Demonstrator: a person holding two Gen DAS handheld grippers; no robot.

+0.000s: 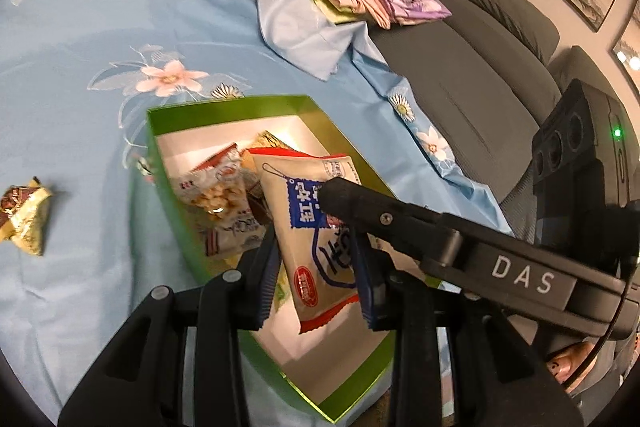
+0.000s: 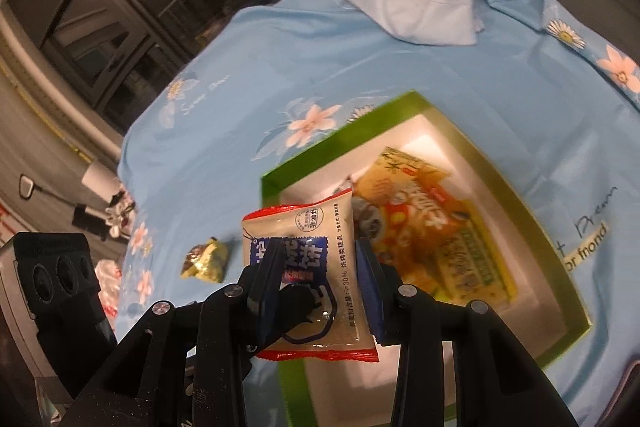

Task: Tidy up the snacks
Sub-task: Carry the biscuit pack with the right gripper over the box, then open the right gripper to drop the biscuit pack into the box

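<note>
- Hanging over the green box, the beige biscuit packet sits between the fingers of both grippers at once.
- Left gripper: fingers pressed on the packet's 2 side edges.
- Right gripper: fingers also clamped on the packet; its finger shows in the left view.
- Other snack bags lie inside the box.
- A gold-wrapped candy rests on the blue floral cloth, left of the box.

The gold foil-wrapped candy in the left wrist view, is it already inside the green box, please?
No, the gold foil-wrapped candy lies on the light-blue floral cloth, apart from the green box.
</note>
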